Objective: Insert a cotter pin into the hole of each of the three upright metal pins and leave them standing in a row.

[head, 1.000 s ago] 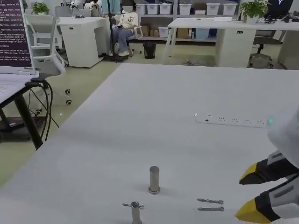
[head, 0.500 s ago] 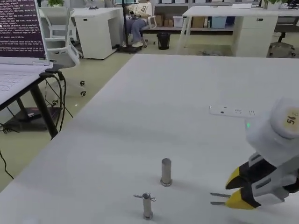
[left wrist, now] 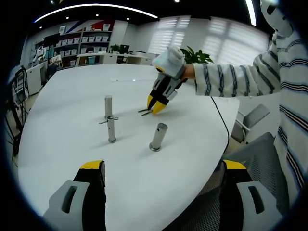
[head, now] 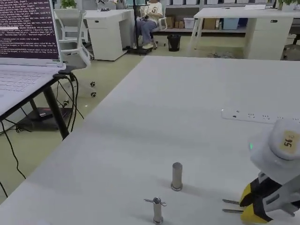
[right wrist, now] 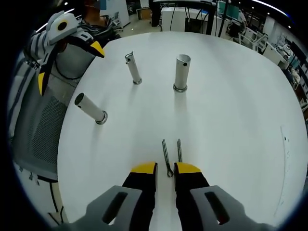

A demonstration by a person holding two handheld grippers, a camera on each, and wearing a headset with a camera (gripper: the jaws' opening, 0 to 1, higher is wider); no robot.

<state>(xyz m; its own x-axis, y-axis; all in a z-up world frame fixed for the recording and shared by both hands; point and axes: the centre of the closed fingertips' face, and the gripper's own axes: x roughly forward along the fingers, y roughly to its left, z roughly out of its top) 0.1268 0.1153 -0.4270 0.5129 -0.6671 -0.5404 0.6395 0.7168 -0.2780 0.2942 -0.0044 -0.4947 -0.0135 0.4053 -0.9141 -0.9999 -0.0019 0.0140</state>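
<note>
A white table (head: 187, 108) is being shown, with silver-grey metal pins (head: 176, 176). Yellow tips on black jaws are being displayed by the right gripper (right wrist: 166, 167). A grey-and-white striped sleeve (left wrist: 226, 82) is being worn.

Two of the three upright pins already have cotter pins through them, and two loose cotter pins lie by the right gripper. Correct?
Not quite: one upright pin has a cotter pin through it; the other two are bare, as the right gripper view shows. Two loose cotter pins do lie by the right gripper.
</note>
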